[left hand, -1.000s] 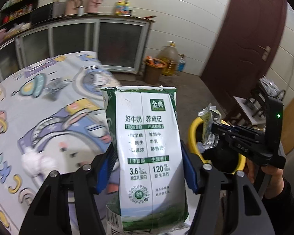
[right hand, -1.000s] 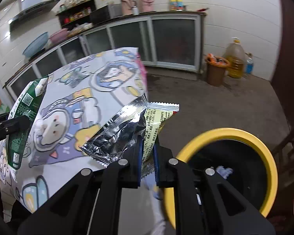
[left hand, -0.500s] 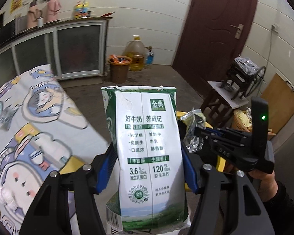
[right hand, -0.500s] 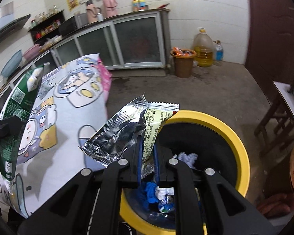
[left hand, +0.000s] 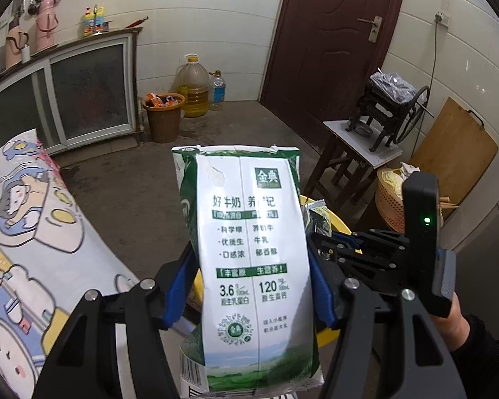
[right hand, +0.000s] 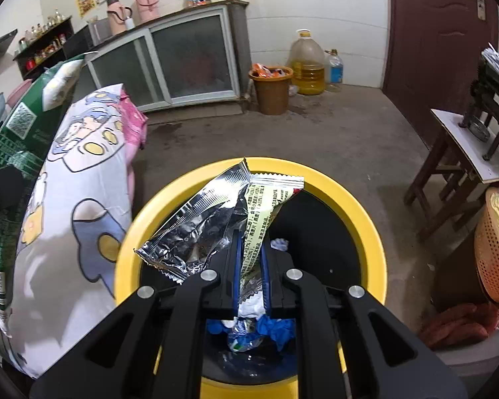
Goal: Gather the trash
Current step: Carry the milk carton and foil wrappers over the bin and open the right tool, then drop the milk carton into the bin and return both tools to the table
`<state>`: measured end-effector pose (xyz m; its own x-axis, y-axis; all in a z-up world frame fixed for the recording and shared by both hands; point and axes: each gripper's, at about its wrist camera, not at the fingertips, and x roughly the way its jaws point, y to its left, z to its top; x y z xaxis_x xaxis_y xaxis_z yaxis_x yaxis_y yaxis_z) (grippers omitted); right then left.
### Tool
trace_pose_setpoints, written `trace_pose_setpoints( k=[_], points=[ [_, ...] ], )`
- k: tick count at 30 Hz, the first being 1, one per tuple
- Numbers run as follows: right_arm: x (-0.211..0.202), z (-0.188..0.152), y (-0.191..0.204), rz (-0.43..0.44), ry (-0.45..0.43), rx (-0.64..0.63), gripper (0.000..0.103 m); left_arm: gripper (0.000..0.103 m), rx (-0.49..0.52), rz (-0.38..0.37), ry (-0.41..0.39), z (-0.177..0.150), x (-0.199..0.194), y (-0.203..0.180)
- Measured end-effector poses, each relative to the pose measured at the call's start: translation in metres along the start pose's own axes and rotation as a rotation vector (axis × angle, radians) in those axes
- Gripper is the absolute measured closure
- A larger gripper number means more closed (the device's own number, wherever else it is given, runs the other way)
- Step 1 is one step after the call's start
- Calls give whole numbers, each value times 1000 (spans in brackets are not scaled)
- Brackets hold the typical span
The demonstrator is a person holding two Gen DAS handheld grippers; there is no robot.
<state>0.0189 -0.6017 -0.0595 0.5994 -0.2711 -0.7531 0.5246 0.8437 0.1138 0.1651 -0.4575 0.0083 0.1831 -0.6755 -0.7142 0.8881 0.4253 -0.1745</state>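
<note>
Holding: we grip the milk carton [left hand: 254, 259] in left gripper [left hand: 249, 286]
Right gripper [right hand: 251, 259]: clenched on wrapper [right hand: 216, 222], over bin [right hand: 366, 219] at 12 o'clock
Left: both drops

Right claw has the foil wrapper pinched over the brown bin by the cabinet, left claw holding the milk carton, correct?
Not quite. The right claw pinches the foil wrapper over the yellow-rimmed bin, not the brown bin, which stands far off by the cabinet; the right wrist view shows it. The left claw does hold the milk carton.
</note>
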Motion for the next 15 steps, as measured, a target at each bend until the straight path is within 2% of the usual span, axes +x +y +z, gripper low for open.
trace_pose_setpoints(
  k=[7, 13, 15],
  points=[
    [7, -4, -11, -56, 36, 16, 92, 44, -20, -28, 51, 2, 44, 1],
    [10, -5, -21, -85, 62, 44, 91, 44, -32, -29, 59, 4, 56, -2],
    [11, -5, -24, -93, 71, 56, 91, 40, -47, -37, 57, 6, 56, 0]
  ],
)
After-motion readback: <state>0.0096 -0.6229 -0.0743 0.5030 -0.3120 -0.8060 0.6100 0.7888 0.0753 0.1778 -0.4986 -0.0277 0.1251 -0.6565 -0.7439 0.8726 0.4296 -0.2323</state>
